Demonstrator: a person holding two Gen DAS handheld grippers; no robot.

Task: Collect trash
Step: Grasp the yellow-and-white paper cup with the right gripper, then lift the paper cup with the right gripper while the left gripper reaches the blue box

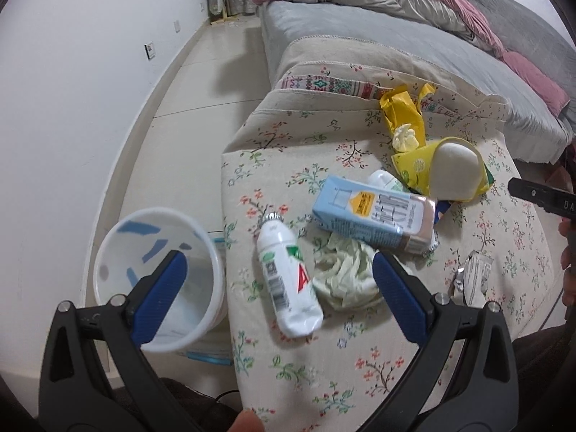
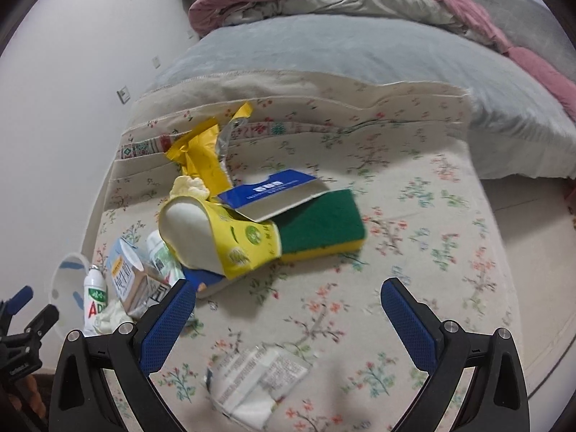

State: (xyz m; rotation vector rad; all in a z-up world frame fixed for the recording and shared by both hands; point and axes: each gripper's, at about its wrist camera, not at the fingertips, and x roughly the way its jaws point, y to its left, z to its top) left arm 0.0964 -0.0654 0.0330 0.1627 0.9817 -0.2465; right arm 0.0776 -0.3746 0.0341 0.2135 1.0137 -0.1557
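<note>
Crinkled foil wrapper (image 2: 252, 378) below gaping right gripper (image 2: 288, 309) jaws.

We see a floral cloth (image 1: 360, 360) spread over a low surface beside the bed (image 1: 360, 39). On it lie a white bottle (image 1: 288, 273), a crumpled tissue (image 1: 345, 273), a blue carton (image 1: 374, 212), a yellow wrapper (image 1: 403, 111), a yellow cup (image 2: 219, 241), a sponge (image 2: 320, 223) and a clear packet (image 2: 255, 374).

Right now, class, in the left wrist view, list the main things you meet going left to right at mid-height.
White bin → white bottle → crumpled tissue → small silver wrapper.
</note>
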